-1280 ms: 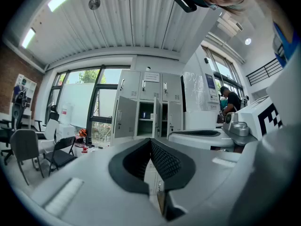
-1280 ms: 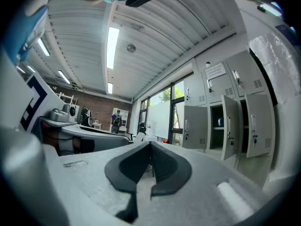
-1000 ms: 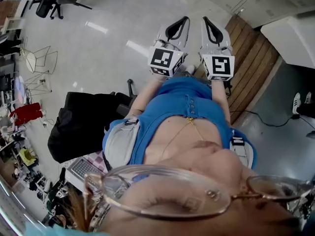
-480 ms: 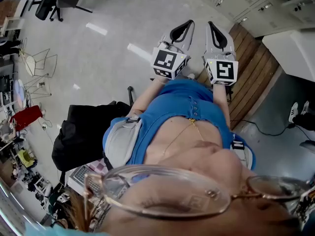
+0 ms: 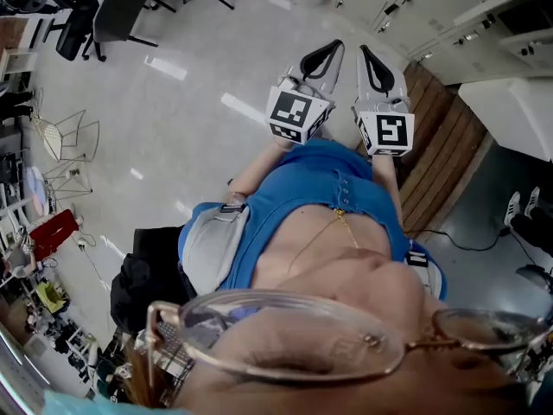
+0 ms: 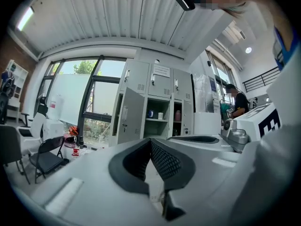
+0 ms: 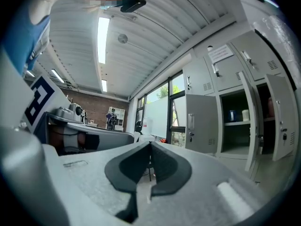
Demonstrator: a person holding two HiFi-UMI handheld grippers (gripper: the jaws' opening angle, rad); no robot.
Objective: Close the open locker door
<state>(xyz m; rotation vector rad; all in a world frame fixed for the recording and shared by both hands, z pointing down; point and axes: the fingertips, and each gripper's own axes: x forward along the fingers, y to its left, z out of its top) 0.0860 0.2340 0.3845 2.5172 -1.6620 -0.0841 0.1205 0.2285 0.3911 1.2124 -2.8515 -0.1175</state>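
Head view: left gripper (image 5: 331,48) and right gripper (image 5: 366,52) side by side, level, pointing toward lockers (image 5: 406,3).

Left gripper view: fingers pressed together, nothing held. Open locker (image 6: 157,126) ahead, well apart; its shelf carries a blue cup (image 6: 150,113) and a white cup (image 6: 160,115).

Right gripper view: fingers together, empty. Grey locker door (image 7: 202,124) swung wide, left of its compartment; handle and vent slots visible.

The place is shown to be a large workroom of the lab or workshop kind. A bank of grey metal lockers (image 6: 160,86) is set beside tall windows (image 6: 70,98). A corrugated ceiling (image 6: 117,18) with strip lights (image 7: 102,32) is seen overhead, along with a brick wall (image 7: 94,107). Rolling office chairs (image 5: 117,11) are scattered over a polished pale floor (image 5: 173,119).
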